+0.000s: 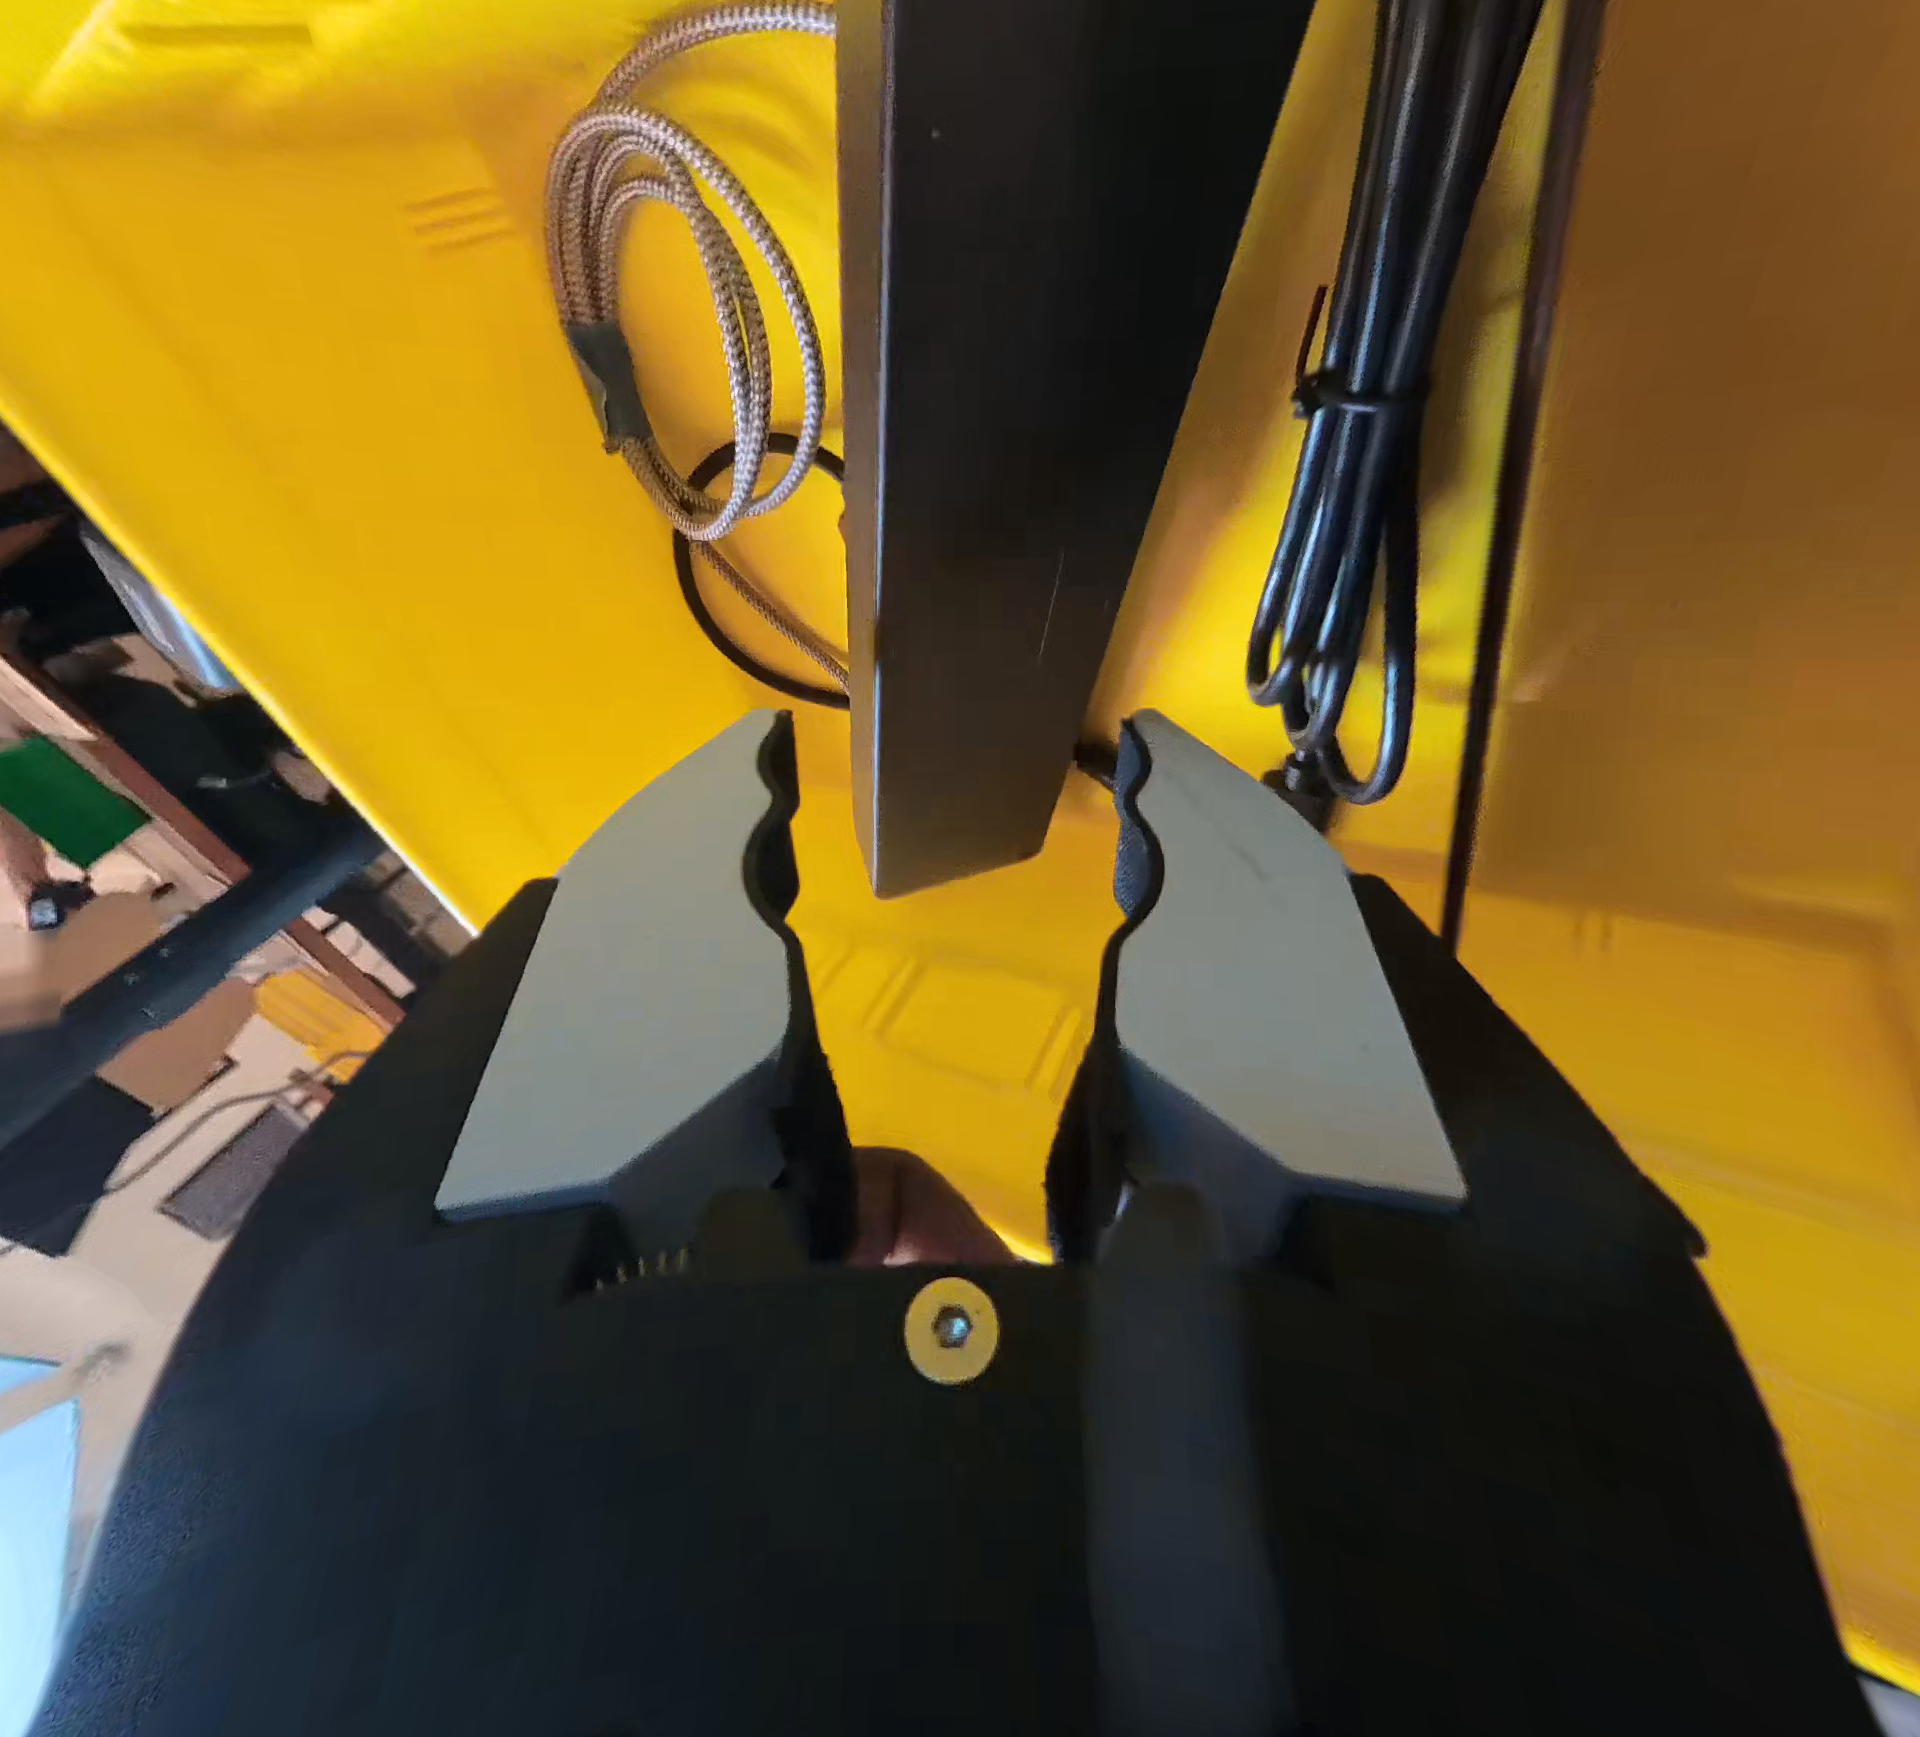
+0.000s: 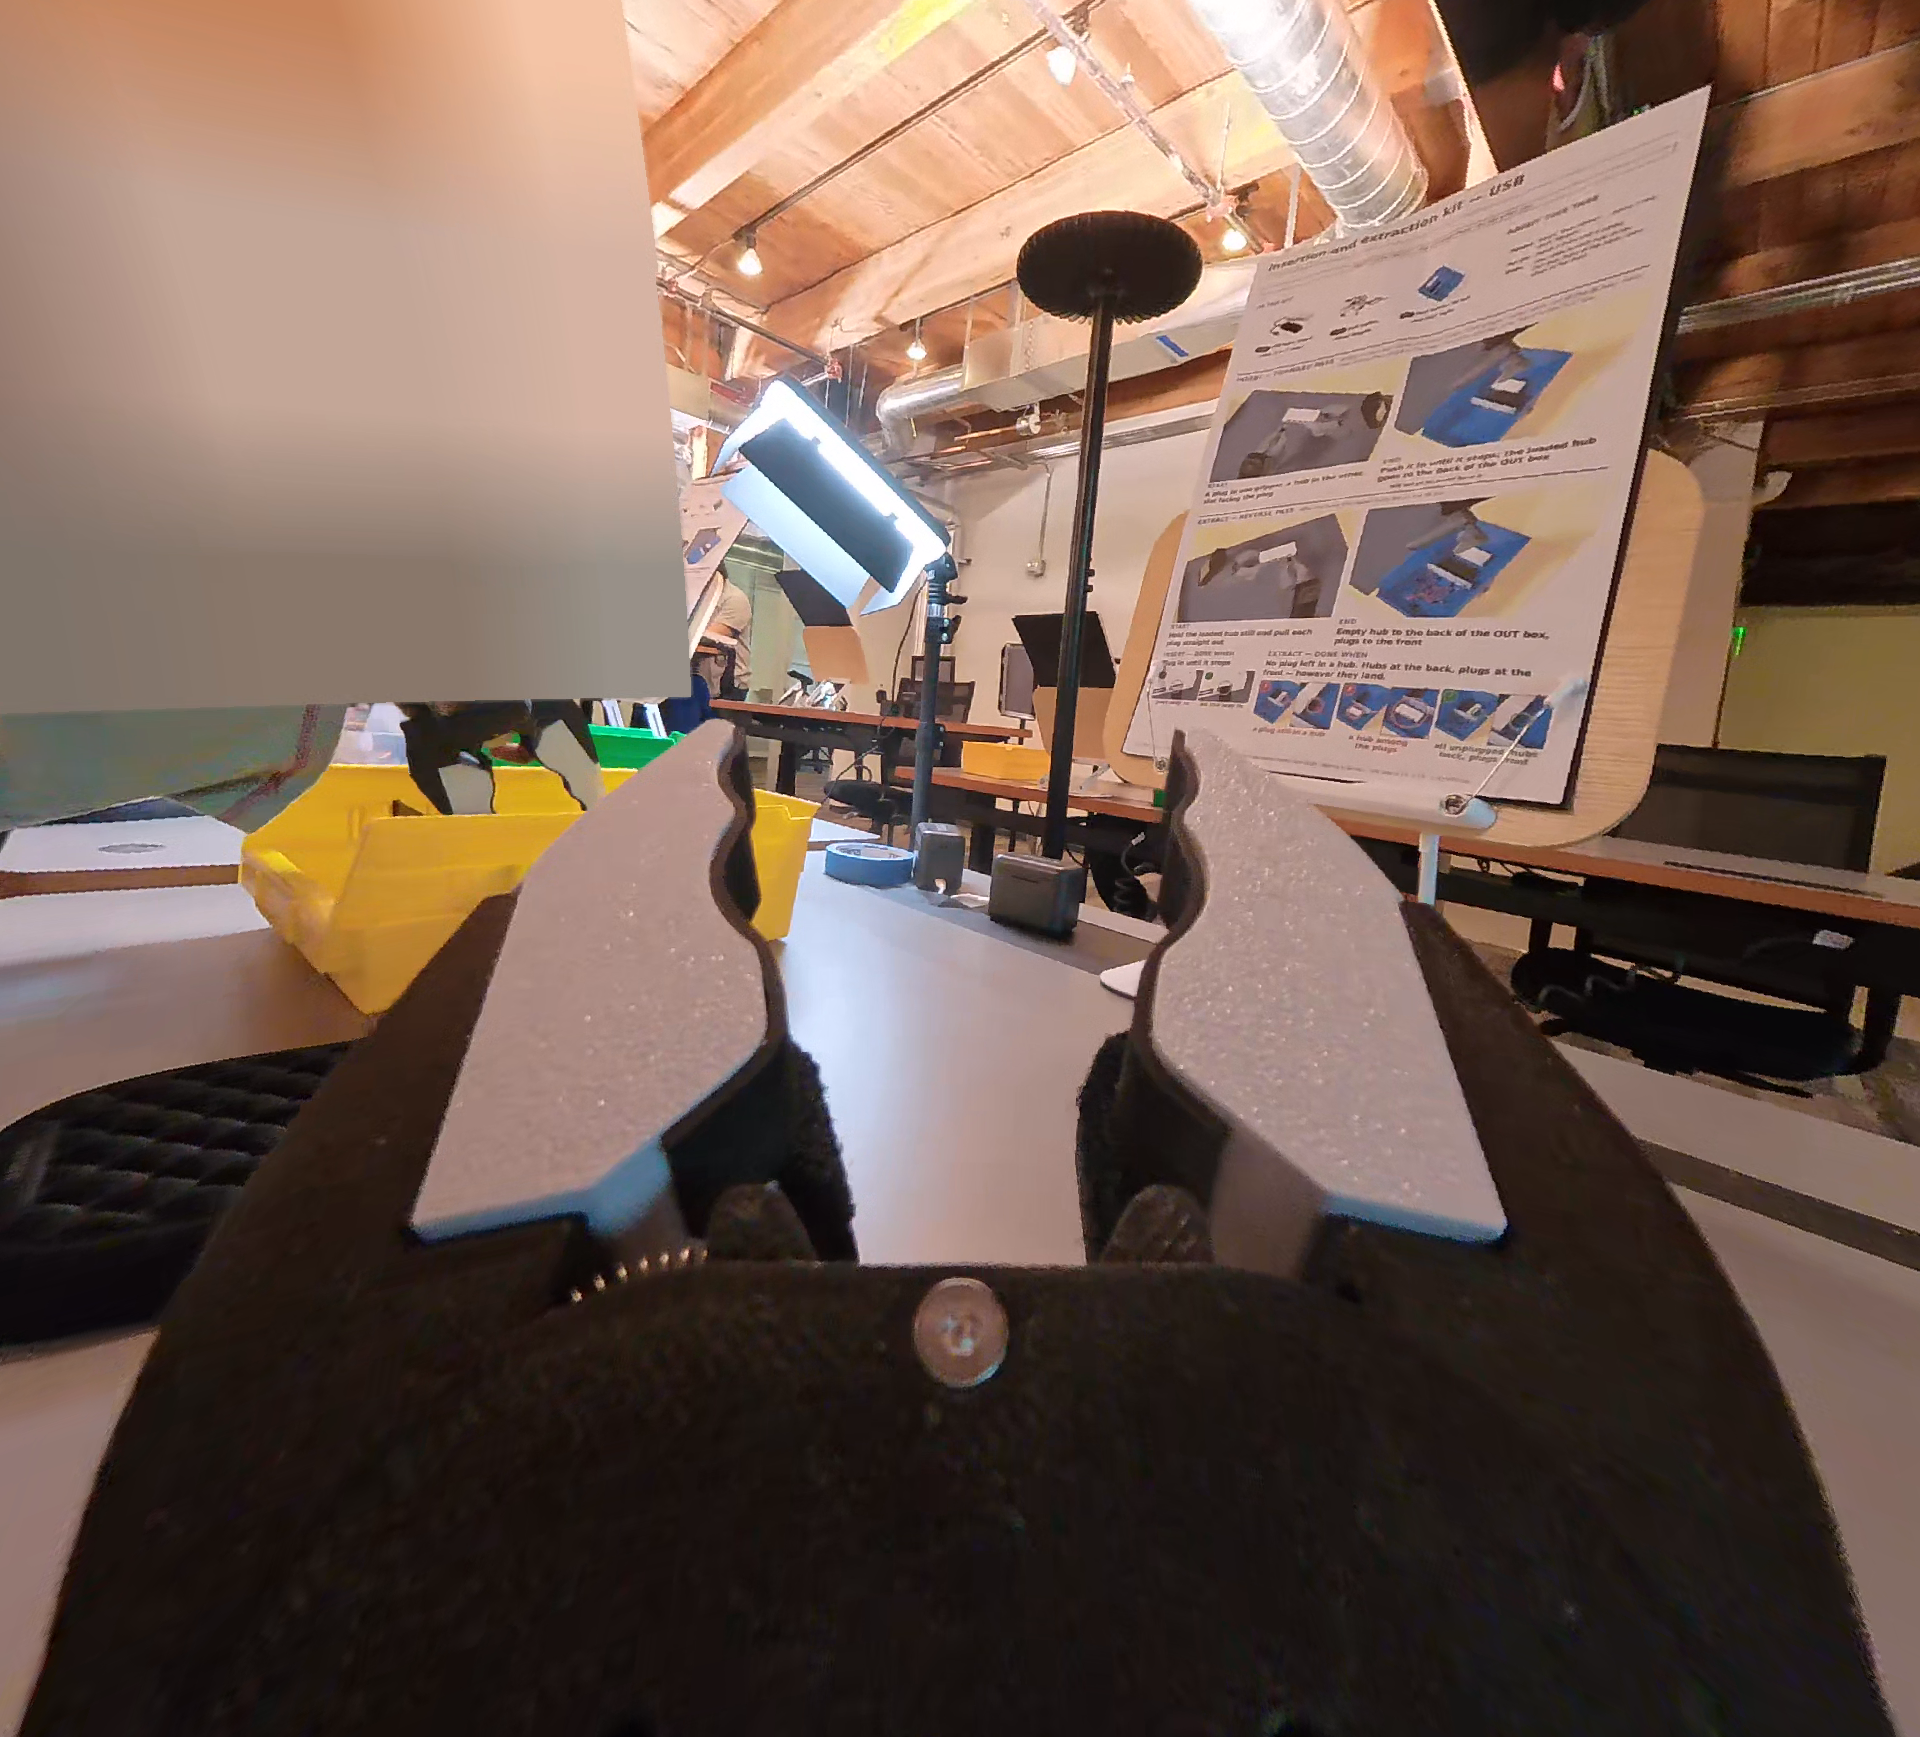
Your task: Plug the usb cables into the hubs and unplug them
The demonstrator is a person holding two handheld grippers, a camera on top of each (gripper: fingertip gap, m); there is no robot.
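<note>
In the left wrist view my left gripper (image 1: 956, 731) is open inside a yellow bin (image 1: 312, 337). A dark grey USB hub (image 1: 1039, 316) lies lengthwise ahead, and its near end sits between the fingertips (image 1: 727, 835) with a small gap on each side. A coiled braided USB cable (image 1: 675, 264) lies left of the hub. A tied black cable bundle (image 1: 1351, 461) lies to its right. In the right wrist view my right gripper (image 2: 956, 737) is open and empty, low over the table. The left gripper (image 2: 499, 762) shows there, reaching into the yellow bin (image 2: 416, 877).
On the grey table (image 2: 935, 1012) stand a blue tape roll (image 2: 868, 861), two small grey boxes (image 2: 1029, 892) and a black pole (image 2: 1081, 544). An instruction board (image 2: 1403, 492) stands at the right. A black mat (image 2: 125, 1157) lies at the left.
</note>
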